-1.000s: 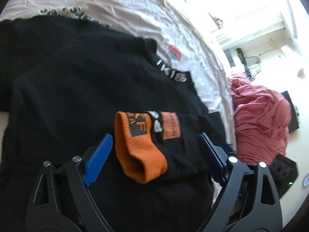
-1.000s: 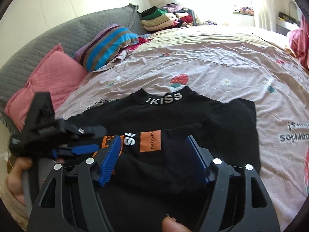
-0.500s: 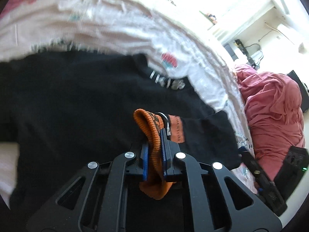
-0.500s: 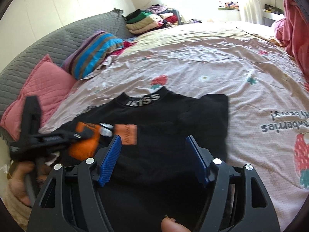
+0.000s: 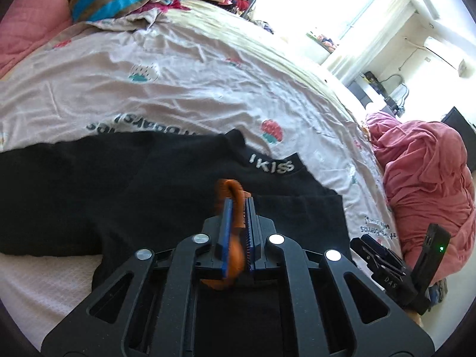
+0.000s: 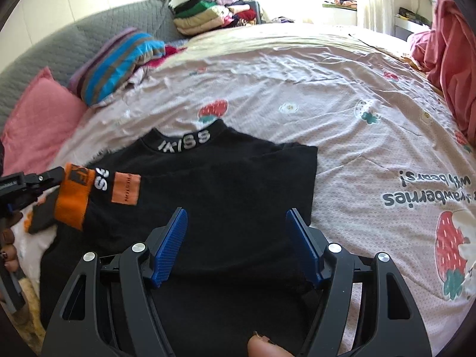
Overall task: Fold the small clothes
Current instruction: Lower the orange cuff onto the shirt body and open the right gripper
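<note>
A black top point(image 6: 220, 178) with "IKISS" on its collar point(image 6: 186, 141) lies flat on the bed. It also shows in the left wrist view point(image 5: 89, 190). My left gripper point(image 5: 238, 208) is shut on the sleeve's orange cuff point(image 5: 227, 187) and holds it raised over the top's left side. In the right wrist view the cuff point(image 6: 74, 196) is at the left, with an orange patch point(image 6: 126, 189) on the sleeve. My right gripper point(image 6: 238, 229) is open and empty, low over the top's lower middle.
The bed sheet point(image 6: 342, 125) has strawberry prints. Pink and striped pillows point(image 6: 119, 59) and a stack of folded clothes point(image 6: 208, 15) are at the head. A pink heap point(image 5: 422, 184) lies at the right bed edge.
My left gripper shut on the orange cuff and pulled the sleeve leftward and up across the top. My right gripper stayed open and shifted slightly over the top.
</note>
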The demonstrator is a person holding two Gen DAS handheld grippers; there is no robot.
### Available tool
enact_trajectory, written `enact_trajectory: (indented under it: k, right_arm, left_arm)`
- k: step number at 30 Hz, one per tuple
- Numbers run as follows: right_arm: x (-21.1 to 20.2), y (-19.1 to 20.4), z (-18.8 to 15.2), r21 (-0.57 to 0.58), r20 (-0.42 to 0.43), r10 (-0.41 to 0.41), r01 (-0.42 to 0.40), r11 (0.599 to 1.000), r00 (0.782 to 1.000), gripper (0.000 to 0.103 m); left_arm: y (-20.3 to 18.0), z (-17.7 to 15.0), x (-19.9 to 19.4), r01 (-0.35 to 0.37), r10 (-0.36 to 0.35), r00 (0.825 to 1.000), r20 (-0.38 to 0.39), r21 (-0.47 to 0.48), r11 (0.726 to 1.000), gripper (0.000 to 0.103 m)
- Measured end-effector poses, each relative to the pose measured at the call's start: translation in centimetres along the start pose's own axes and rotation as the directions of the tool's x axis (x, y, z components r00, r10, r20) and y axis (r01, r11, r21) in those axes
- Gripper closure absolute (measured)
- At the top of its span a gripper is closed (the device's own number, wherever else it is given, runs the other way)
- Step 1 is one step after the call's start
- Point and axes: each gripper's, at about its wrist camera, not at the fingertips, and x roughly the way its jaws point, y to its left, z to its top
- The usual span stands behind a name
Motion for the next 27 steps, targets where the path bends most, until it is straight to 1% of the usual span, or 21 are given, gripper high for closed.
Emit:
enact_trajectory:
  k: [3,5,8,9,10,13,15,18,20,21,22,24,25,26,27]
  right_arm:
    - [0.7,0.8,-0.4,-0.035,-0.023,-0.015,0.014,0.999,1.0,0.036]
    - [1.1,1.3,-0.7,-0.06,-0.032,-0.02,0.018,0.998,0.999,0.036]
    - [1.6,2.2,-0.9,-0.09,-0.045,-0.024,0.02,0.996,0.999,0.036]
    - [1.8,2.4,-1.0,-0.098,-0.052,-0.022,0.017,0.995,0.998,0.036]
    - [1.9,2.5,-0.9,-0.101,-0.059,-0.02,0.014,0.995,0.998,0.036]
    - [2.7,2.8,-1.3,-0.097,-0.094,-0.033,0.024,0.995,0.995,0.036]
    - [3.4,2.6,-1.7,-0.09,-0.124,-0.05,0.039,0.995,0.991,0.036]
    - [4.5,1.7,-2.3,-0.046,-0.173,-0.051,0.044,0.998,0.984,0.035]
    - [4.4,1.7,-2.4,-0.042,-0.163,-0.05,0.044,0.998,0.985,0.035]
    - [4.1,1.8,-2.4,-0.042,-0.154,-0.049,0.043,0.998,0.987,0.035]
    - [3.8,1.9,-2.4,-0.036,-0.141,-0.039,0.034,0.999,0.989,0.035]
    - [2.9,2.0,-2.4,-0.021,-0.115,-0.015,0.013,1.0,0.993,0.031]
    - [2.5,2.1,-2.4,-0.021,-0.102,-0.014,0.012,1.0,0.995,0.029]
    - [2.0,2.4,-2.4,-0.027,-0.082,-0.014,0.012,1.0,0.997,0.025]
    - [1.5,2.6,-2.5,-0.035,-0.066,-0.017,0.014,0.999,0.998,0.022]
  left_arm:
    - [0.9,-0.3,-0.4,-0.027,0.027,0.999,0.018,-0.01,1.0,0.099]
    - [1.0,-0.5,-0.6,-0.051,0.051,0.998,0.029,0.009,0.999,0.099]
    - [0.8,-1.0,0.1,-0.059,0.059,0.998,-0.002,0.04,0.997,0.099]
    - [0.7,-1.4,0.9,-0.059,0.061,0.998,-0.031,0.049,0.997,0.097]
    - [0.8,-1.6,1.5,-0.064,0.067,0.996,-0.052,0.053,0.997,0.092]
    - [1.6,-2.9,3.3,-0.098,0.103,0.988,-0.112,0.052,0.994,0.087]
    - [2.2,-3.8,4.0,-0.13,0.136,0.983,-0.122,0.055,0.99,0.086]
    - [2.6,-4.8,4.3,-0.136,0.144,0.984,-0.109,0.074,0.988,0.085]
    - [2.6,-5.0,3.8,-0.134,0.141,0.984,-0.104,0.071,0.988,0.083]
    - [2.5,-5.0,3.5,-0.129,0.135,0.986,-0.102,0.067,0.989,0.077]
    - [2.3,-4.9,3.0,-0.118,0.124,0.988,-0.093,0.068,0.991,0.067]
    - [2.0,-4.8,2.1,-0.133,0.139,0.988,-0.068,0.08,0.988,0.059]
    - [1.8,-4.8,1.5,-0.145,0.149,0.987,-0.051,0.084,0.986,0.058]
    - [1.8,-4.8,1.1,-0.146,0.149,0.988,-0.041,0.082,0.986,0.057]
    - [1.9,-4.8,0.8,-0.147,0.15,0.988,-0.035,0.078,0.986,0.052]
